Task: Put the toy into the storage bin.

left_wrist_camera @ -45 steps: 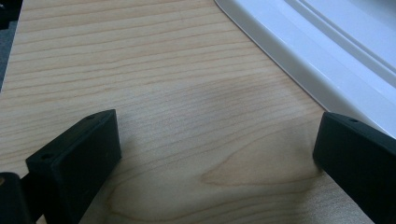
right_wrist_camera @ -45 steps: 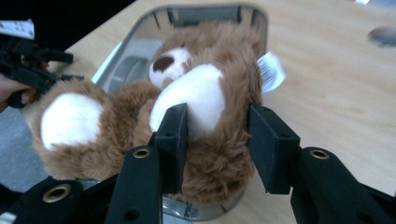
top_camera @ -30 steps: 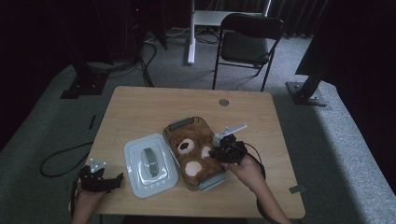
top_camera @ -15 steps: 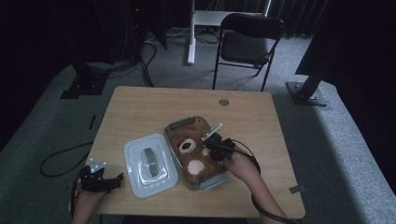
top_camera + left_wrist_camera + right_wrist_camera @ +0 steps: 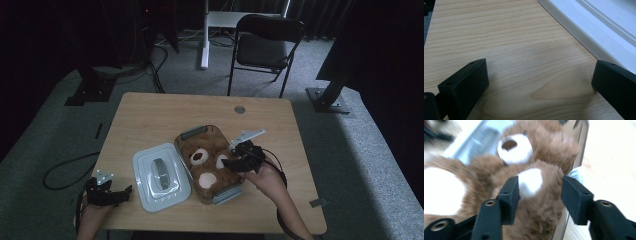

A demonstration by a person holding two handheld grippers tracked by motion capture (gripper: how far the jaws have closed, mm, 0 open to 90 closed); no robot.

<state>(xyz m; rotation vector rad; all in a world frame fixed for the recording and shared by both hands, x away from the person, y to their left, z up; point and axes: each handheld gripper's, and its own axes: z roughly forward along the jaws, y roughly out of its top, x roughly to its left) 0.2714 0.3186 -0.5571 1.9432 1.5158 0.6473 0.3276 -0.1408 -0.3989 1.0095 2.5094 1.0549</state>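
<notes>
A brown teddy bear (image 5: 210, 146) with white patches lies in a clear oblong container (image 5: 192, 133) at the table's middle. My right gripper (image 5: 229, 162) reaches in from the container's right side. It is open, its jaws either side of a white-tipped paw (image 5: 530, 181) of the bear (image 5: 544, 152), and whether they touch the fur is unclear. The white lid (image 5: 161, 176) with a grey handle lies flat to the left of the container. My left gripper (image 5: 124, 191) rests open at the table's front left corner, with bare wood between its jaws (image 5: 540, 77) and the lid's edge (image 5: 604, 27) just beyond.
The wooden table (image 5: 150, 120) has bare wood behind the container and a small round grommet (image 5: 239, 109) near its far edge. A folding chair (image 5: 262, 50) stands beyond the table. Cables trail on the grey floor at left.
My right gripper has shifted left from the container's right rim onto the bear. The left gripper, the lid and the container have stayed put.
</notes>
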